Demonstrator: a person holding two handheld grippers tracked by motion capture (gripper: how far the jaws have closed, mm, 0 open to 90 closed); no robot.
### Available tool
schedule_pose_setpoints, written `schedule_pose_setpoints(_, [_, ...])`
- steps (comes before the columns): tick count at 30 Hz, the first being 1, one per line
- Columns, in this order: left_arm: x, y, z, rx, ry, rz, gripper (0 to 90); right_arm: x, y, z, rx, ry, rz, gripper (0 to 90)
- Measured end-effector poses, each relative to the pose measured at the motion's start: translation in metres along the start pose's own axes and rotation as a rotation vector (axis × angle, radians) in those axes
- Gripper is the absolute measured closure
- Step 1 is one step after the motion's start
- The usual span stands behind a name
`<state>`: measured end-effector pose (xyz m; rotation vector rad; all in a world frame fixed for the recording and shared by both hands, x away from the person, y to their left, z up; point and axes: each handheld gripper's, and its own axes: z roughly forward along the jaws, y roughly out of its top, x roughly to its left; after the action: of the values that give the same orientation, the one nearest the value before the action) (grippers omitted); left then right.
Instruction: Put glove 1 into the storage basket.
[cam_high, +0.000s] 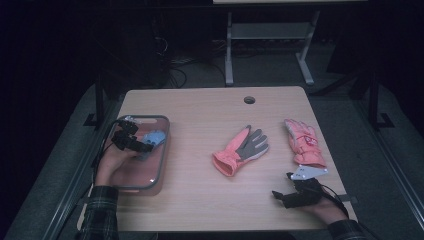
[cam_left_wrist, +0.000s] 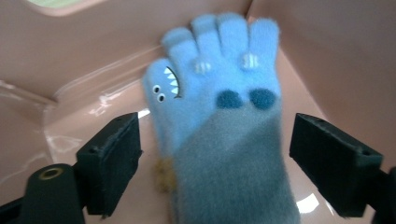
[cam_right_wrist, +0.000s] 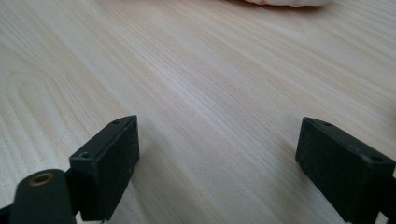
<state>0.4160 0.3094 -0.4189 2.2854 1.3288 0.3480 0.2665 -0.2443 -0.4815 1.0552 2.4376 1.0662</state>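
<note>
Left of the high view: we see the left gripper (cam_high: 141, 146) inside the pink bin (cam_high: 159, 167), above the blue glove (cam_high: 155, 137). In the left gripper view its jaws stand spread, clear of the fabric; the blue glove (cam_left_wrist: 224, 126) lies between them on the bin floor, fingers toward the top of the frame. Lower right of the high view: the right gripper (cam_high: 278, 195) rests on the table (cam_high: 200, 200), jaws spread over bare wood. Mid-table, an orange-and-grey glove (cam_high: 241, 150); right of it, a pink glove (cam_high: 304, 142).
</note>
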Motion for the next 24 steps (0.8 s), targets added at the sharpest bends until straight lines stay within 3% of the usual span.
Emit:
schedule_pose_setpoints(4, [-0.001, 0.003, -0.012, -0.045, 0.003, -0.016, 14.9, 0.000, 0.000, 0.000, 0.001, 0.000, 0.000, 12.8])
schedule_pose_setpoints(5, [-0.003, 0.004, -0.017, -0.073, -0.007, -0.017, 14.9, 0.000, 0.000, 0.000, 0.001, 0.000, -0.001, 12.8])
schedule_pose_setpoints(11, [-0.020, 0.014, -0.032, -0.130, -0.056, 0.000, 14.5, 0.000, 0.000, 0.000, 0.001, 0.000, 0.000, 12.8])
schedule_pose_setpoints(17, [-0.044, 0.024, -0.042, -0.202, -0.161, 0.035, 14.5, 0.000, 0.000, 0.000, 0.001, 0.000, 0.000, 12.8])
schedule_pose_setpoints(24, [-0.081, 0.033, -0.046, -0.243, -0.268, 0.092, 13.7, 0.000, 0.000, 0.000, 0.003, -0.001, 0.000, 11.4])
